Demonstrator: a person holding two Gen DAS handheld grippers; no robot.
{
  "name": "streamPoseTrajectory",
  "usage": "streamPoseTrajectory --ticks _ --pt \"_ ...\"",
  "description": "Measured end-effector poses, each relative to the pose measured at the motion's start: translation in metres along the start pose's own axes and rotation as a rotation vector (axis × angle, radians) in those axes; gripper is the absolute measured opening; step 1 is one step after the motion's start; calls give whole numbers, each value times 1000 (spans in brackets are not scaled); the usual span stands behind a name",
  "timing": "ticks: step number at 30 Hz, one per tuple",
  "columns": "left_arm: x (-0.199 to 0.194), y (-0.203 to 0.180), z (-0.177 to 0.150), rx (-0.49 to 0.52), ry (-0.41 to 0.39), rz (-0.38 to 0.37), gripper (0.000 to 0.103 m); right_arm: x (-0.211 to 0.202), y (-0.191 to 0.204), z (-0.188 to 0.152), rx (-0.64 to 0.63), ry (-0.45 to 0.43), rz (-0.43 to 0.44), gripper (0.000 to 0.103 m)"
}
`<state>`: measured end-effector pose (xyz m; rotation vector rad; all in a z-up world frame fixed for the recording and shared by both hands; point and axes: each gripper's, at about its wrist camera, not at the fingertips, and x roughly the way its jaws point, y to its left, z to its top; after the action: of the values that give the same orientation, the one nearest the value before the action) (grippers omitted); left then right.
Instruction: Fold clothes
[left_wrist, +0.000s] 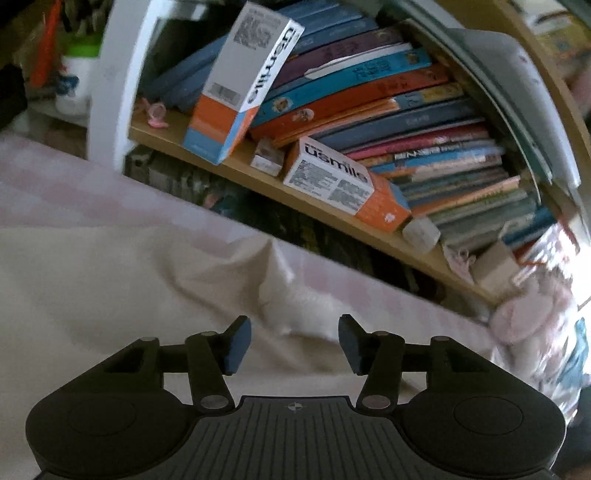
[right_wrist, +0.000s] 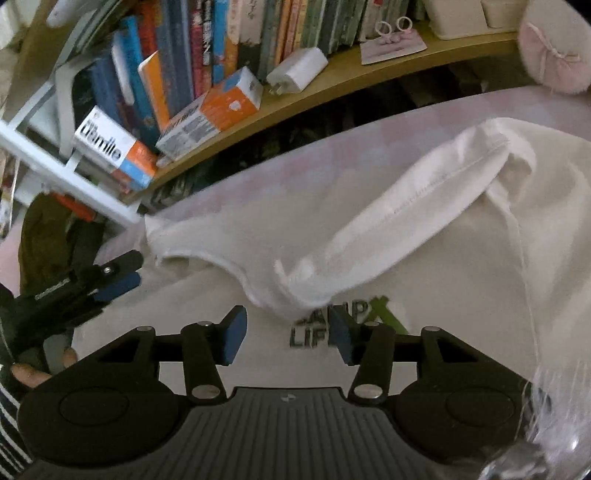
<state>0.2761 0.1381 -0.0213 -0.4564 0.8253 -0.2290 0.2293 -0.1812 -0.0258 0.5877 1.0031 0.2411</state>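
Observation:
A white T-shirt (right_wrist: 424, 236) with dark lettering and a green mark lies spread on a pale pink bed cover (right_wrist: 332, 147). One sleeve (right_wrist: 388, 206) is folded inward over the chest. My right gripper (right_wrist: 286, 338) hovers open just above the print, nothing between its blue pads. The left gripper (right_wrist: 122, 280) shows at the left of the right wrist view, beside the shirt's other sleeve (right_wrist: 173, 240). In the left wrist view the left gripper (left_wrist: 293, 343) is open over the white T-shirt (left_wrist: 110, 288), holding nothing.
A wooden bookshelf (left_wrist: 332, 221) runs along the bed's far side, packed with books (left_wrist: 406, 110) and orange-and-white boxes (left_wrist: 343, 184). A white frame (right_wrist: 55, 162) stands at the shelf's end. A pink plush item (right_wrist: 550, 62) sits at the far right. A hand (right_wrist: 33, 373) grips the left tool.

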Motion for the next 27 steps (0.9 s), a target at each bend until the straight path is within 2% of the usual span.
streamPoseTrajectory --ticks 1,4,5,7,9,10,11,13,16,20,21,23,27 --pt "6 0 4 -14 6 -10 51 2 -1 7 21 -1 8 49" --pt "1 -2 13 25 -21 6 51 9 -5 26 83 -6 32 45" --pt "0 -3 16 38 -30 11 51 9 -5 35 100 -31 40 45" --pt "-3 -5 22 63 -47 21 53 -3 -6 64 117 -196 45 45" --pt "-6 -7 28 89 -65 31 70 -21 -7 86 130 -340 19 48" --pt "-8 -8 31 102 -74 36 80 -28 -8 92 120 -359 15 48" --pt "-9 -9 34 115 -83 41 81 -35 -9 96 99 -372 5 49" --pt "-12 -10 40 141 -101 51 81 -45 -7 89 -9 -361 -49 52" --pt "-16 -12 48 189 -124 74 81 -39 -3 63 -254 -278 -212 53" --pt "-4 -2 30 476 -66 295 81 -12 1 30 -586 -184 -436 50" --pt "-1 1 26 542 -53 346 81 -6 1 30 -631 -177 -463 48" --pt "5 3 27 588 -53 375 81 1 1 32 -688 -175 -492 48" --pt "20 -2 33 637 -55 344 81 -3 -4 52 -659 -205 -478 48"
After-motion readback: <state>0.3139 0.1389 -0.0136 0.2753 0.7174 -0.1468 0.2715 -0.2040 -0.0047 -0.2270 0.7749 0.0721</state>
